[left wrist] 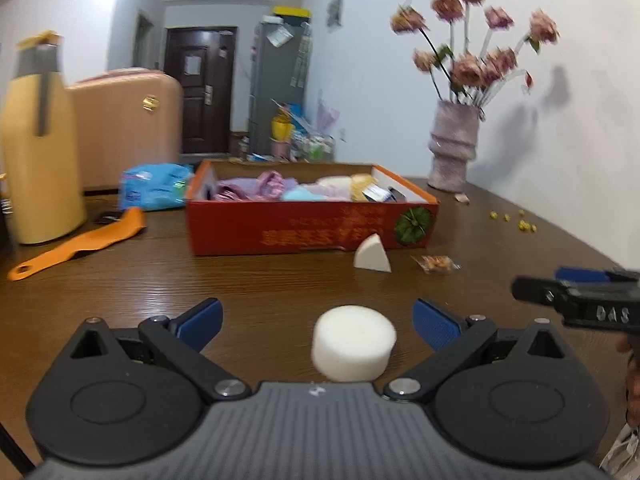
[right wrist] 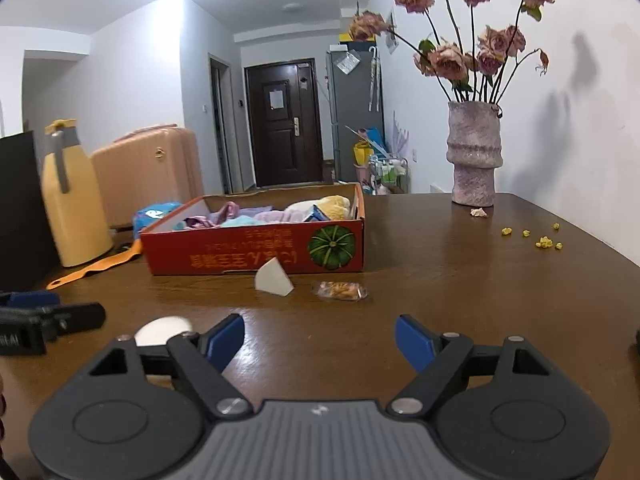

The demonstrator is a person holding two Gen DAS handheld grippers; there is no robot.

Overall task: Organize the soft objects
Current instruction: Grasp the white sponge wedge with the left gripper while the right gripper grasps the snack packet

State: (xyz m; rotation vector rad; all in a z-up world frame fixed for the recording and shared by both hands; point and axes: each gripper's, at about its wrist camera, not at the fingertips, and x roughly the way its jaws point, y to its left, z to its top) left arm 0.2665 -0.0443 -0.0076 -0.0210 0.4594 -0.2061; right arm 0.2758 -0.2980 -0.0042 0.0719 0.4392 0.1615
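A white round sponge (left wrist: 354,343) lies on the brown table between the open jaws of my left gripper (left wrist: 318,322), touching neither blue pad. It shows partly behind my right gripper's left finger (right wrist: 163,330). A white wedge sponge (left wrist: 372,255) (right wrist: 273,277) stands in front of a red cardboard box (left wrist: 304,228) (right wrist: 256,252) filled with soft cloths and sponges. My right gripper (right wrist: 320,340) is open and empty over bare table; it also shows at the right edge of the left wrist view (left wrist: 576,296).
A wrapped snack (left wrist: 438,263) (right wrist: 340,291) lies right of the wedge. A pink vase (right wrist: 474,152) with flowers stands at the back right, yellow bits (right wrist: 544,240) near it. A yellow thermos (left wrist: 38,148), an orange tool (left wrist: 76,244) and a blue packet (left wrist: 154,186) sit at the left.
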